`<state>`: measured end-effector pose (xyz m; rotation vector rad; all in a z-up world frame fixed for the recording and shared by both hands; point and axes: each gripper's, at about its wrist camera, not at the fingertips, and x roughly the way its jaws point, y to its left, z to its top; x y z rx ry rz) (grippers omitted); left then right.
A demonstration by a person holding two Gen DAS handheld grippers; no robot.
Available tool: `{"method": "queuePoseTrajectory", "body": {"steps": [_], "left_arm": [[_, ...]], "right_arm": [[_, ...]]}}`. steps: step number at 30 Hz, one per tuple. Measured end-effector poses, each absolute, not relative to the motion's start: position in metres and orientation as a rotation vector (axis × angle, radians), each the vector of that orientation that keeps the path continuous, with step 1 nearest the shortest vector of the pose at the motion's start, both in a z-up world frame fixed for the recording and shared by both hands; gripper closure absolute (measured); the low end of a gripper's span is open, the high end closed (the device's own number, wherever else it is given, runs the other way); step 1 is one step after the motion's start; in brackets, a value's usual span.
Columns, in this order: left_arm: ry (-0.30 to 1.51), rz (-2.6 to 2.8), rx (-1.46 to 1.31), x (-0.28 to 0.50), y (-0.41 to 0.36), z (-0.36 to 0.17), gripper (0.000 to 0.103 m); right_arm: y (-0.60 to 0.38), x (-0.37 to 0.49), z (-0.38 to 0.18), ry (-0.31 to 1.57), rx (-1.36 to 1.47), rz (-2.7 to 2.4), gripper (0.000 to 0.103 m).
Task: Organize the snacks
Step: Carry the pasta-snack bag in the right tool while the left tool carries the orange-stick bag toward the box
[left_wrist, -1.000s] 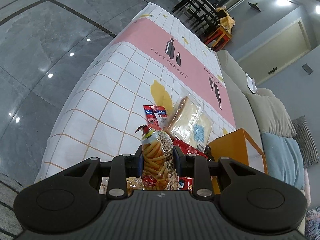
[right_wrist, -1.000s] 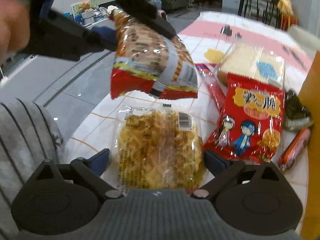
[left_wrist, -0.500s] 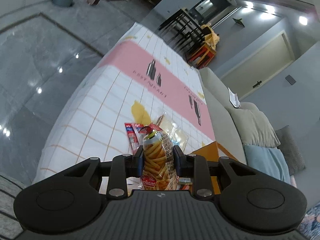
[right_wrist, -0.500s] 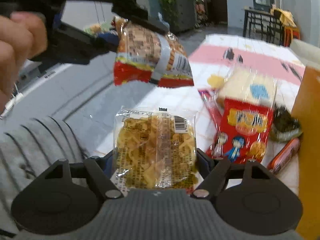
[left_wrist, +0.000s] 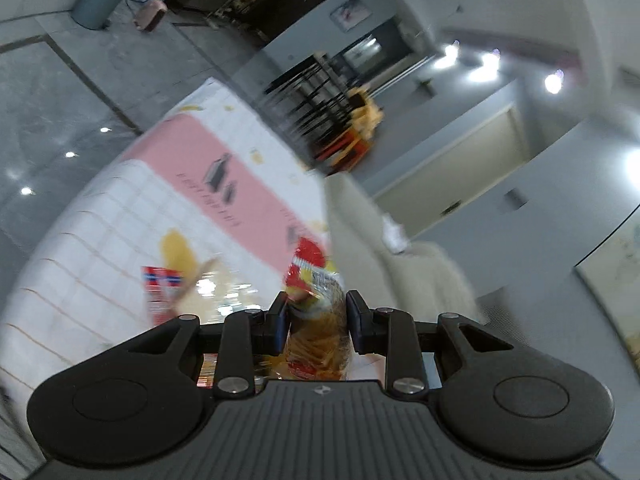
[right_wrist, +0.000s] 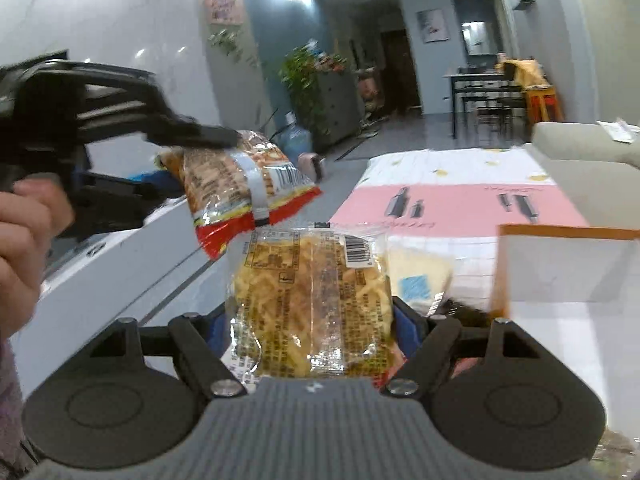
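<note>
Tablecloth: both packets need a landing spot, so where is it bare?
Bare: the pink band and the white grid beyond it, toward the sofa. Crowded: the near end, where the sandwich pack lies beside the orange box.

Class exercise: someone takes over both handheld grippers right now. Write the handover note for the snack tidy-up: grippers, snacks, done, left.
Left gripper: shut on a bag of fries-like sticks, lifted off the table.
Right gripper: shut on a clear pack of yellow crisps, also in the air.
On the tablecloth: a wrapped sandwich; an orange box stands to the right.
Done: two snacks picked up.
Left: put both away, probably in the box, then collect the rest.
</note>
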<state>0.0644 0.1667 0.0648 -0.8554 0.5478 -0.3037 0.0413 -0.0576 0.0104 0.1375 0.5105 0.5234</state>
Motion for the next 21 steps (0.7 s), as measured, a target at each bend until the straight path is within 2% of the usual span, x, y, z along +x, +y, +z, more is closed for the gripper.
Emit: {"method": "queuePoseTrajectory", "body": {"steps": [5,11,13,21], "left_arm": [[0.477,-0.307,-0.821,0.059,0.139,0.088,0.074],[0.478,-0.351,-0.791,0.072,0.106,0.097,0.079],[0.501,-0.375,-0.777,0.076,0.095,0.093,0.085],[0.681,-0.395,-0.590,0.100,0.062,0.057,0.082]], "right_arm": [[-0.092,0.048,0.020,0.484,0.238,0.472,0.028],[-0.141,0.069,0.023,0.505,0.308,0.364,0.028],[-0.166,0.076,0.017,0.521,0.375,0.329,0.028],[-0.219,0.087,-0.001,0.579,0.459,0.174,0.028]]}}
